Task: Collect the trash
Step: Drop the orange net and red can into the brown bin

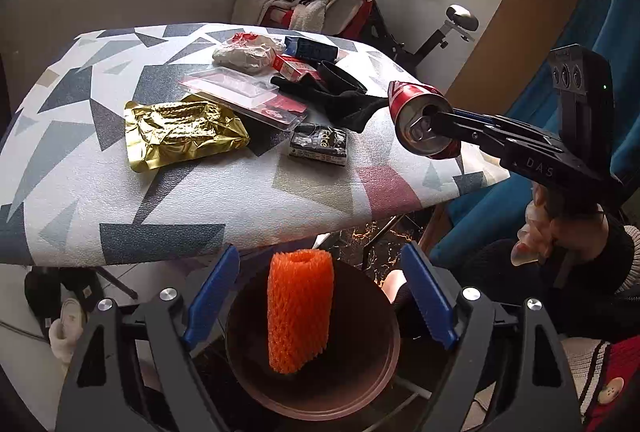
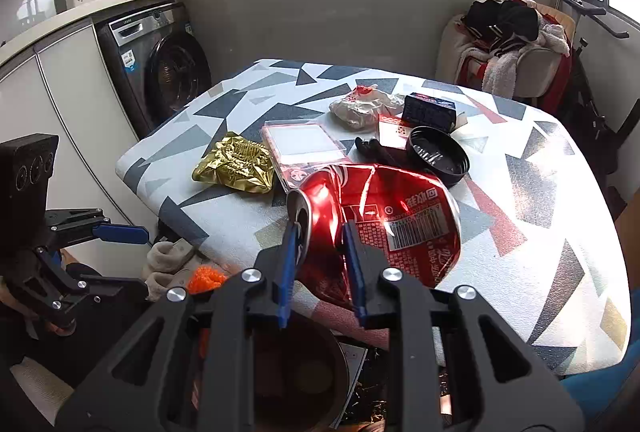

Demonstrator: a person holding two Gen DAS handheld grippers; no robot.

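Note:
My right gripper (image 2: 320,264) is shut on a crushed red soda can (image 2: 384,216), held above the table's near edge; the can also shows in the left wrist view (image 1: 420,120). My left gripper (image 1: 320,296) is open below the table edge. An orange foam net sleeve (image 1: 300,316) stands between its fingers over a dark round bin (image 1: 368,384); I cannot tell if it is falling or resting. On the patterned table (image 1: 120,192) lie a gold foil pouch (image 1: 180,132), a clear plastic pack (image 1: 244,92), a crumpled white wrapper (image 1: 244,52) and a small black packet (image 1: 320,144).
A black glove (image 1: 340,100), a black lid (image 2: 438,154), a red-white carton (image 1: 294,66) and a blue box (image 1: 312,48) lie at the table's back. A washing machine (image 2: 160,72) stands left. A chair piled with clothes (image 2: 512,44) and an exercise bike (image 1: 440,36) stand behind.

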